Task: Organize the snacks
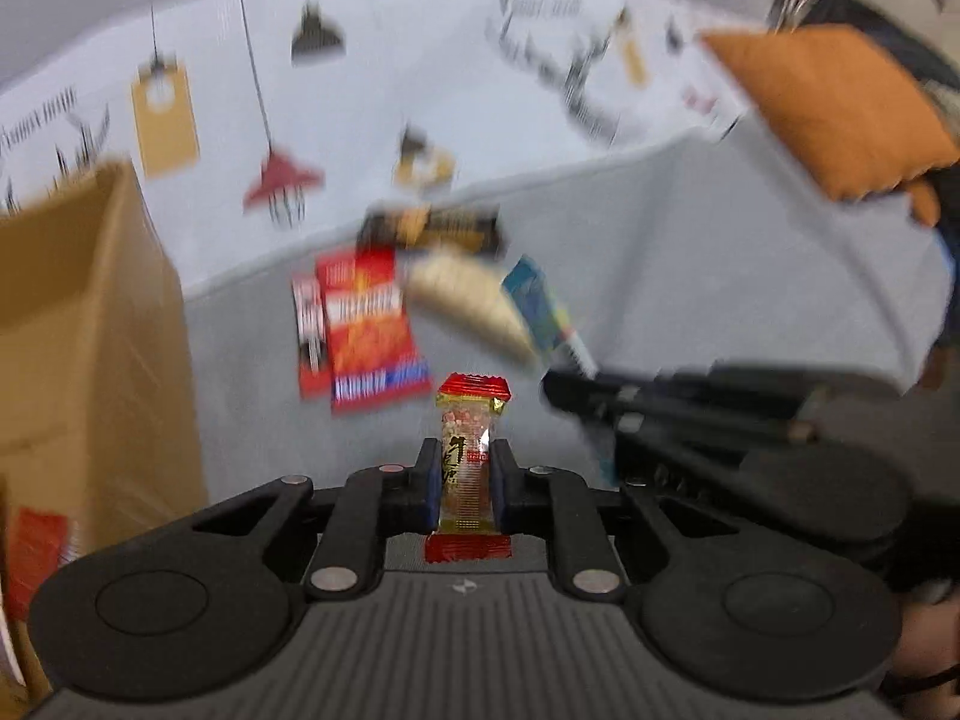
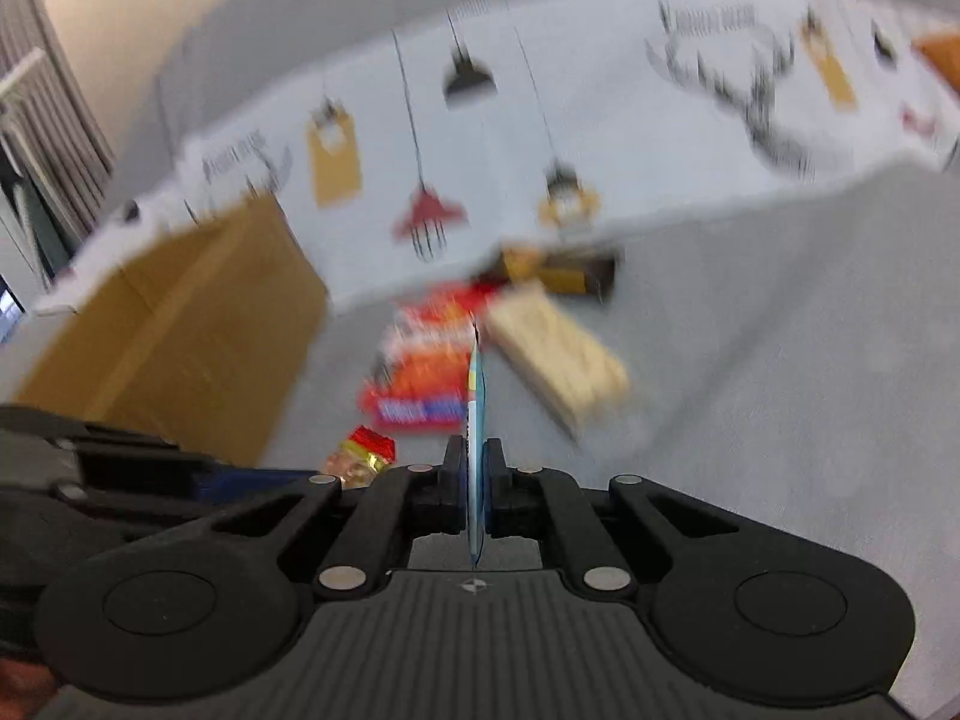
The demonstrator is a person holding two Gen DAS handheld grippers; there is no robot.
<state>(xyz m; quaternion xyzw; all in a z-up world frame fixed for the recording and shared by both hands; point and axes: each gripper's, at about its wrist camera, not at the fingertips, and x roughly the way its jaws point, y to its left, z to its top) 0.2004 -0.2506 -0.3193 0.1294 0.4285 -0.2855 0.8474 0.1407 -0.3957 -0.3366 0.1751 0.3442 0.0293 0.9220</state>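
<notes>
My left gripper [image 1: 462, 462] is shut on a small snack bar [image 1: 470, 438] with clear wrap and red ends, held upright above the grey sofa seat. My right gripper [image 2: 475, 462] is shut on a thin blue packet [image 2: 476, 420], seen edge-on. In the left wrist view the right gripper [image 1: 558, 390] reaches in from the right with the blue packet [image 1: 537, 300]. On the seat lie red snack packets [image 1: 366, 324], a beige packet [image 1: 474, 306] and a dark yellow-black packet [image 1: 432, 228]. A cardboard box [image 1: 78, 330] stands at the left.
An orange cushion [image 1: 834, 114] rests at the sofa's right end. A white printed cloth [image 1: 420, 78] covers the sofa back. The box also shows in the right wrist view [image 2: 192, 324], left of the snack pile. Both views are motion-blurred.
</notes>
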